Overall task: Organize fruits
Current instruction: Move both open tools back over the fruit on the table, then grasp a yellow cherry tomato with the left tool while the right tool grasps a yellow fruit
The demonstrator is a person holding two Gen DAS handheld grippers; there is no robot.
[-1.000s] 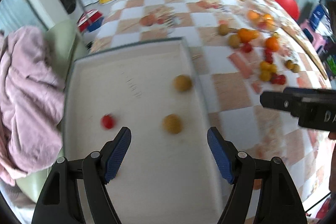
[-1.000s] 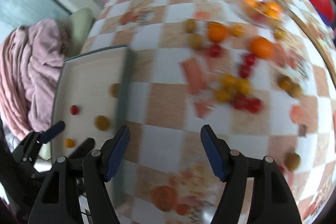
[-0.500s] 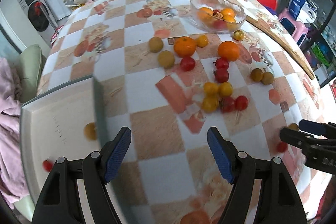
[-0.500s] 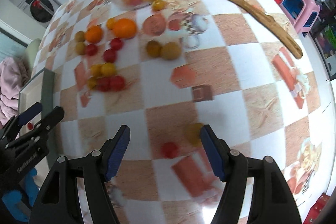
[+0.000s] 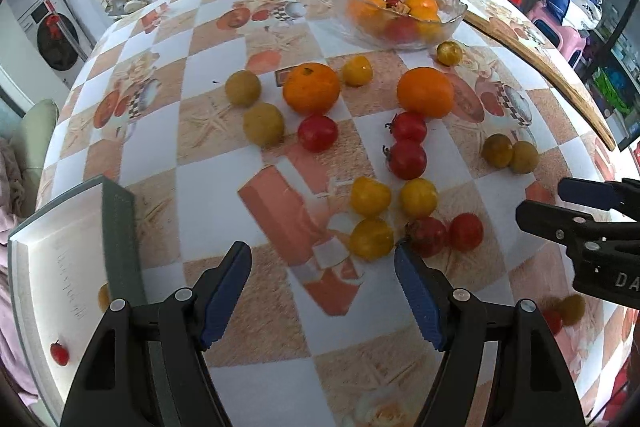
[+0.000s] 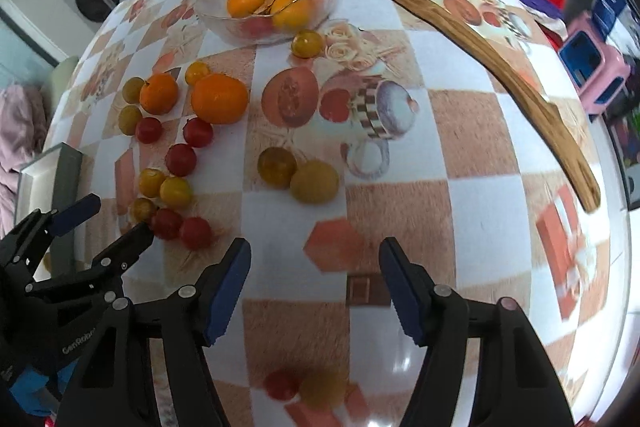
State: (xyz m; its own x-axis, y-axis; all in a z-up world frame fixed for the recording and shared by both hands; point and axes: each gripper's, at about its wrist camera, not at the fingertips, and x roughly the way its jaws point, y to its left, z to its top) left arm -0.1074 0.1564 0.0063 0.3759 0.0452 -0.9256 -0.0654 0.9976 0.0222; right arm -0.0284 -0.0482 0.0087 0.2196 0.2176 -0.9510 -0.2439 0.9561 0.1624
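Loose fruit lies on the checkered table: two oranges (image 5: pixel 311 87) (image 5: pixel 425 92), red tomatoes (image 5: pixel 408 159), yellow tomatoes (image 5: pixel 371 195) and yellow-green plums (image 5: pixel 263 123). My left gripper (image 5: pixel 322 293) is open and empty, just short of a yellow tomato (image 5: pixel 371 239). My right gripper (image 6: pixel 314 291) is open and empty above bare table; a red tomato (image 6: pixel 281 383) and a yellow fruit (image 6: pixel 323 390) lie between its arms. A white tray (image 5: pixel 36 267) at the left holds a small red tomato (image 5: pixel 59 353).
A glass bowl (image 5: pixel 396 9) of oranges and tomatoes stands at the back. A long wooden stick (image 6: pixel 472 47) lies along the right side. A pink cloth (image 6: pixel 20 123) hangs on a chair at the left. The table edge runs near both grippers.
My left gripper swung right, off the tray and over the loose fruit. My right gripper moved right and pulled back toward the near table edge.
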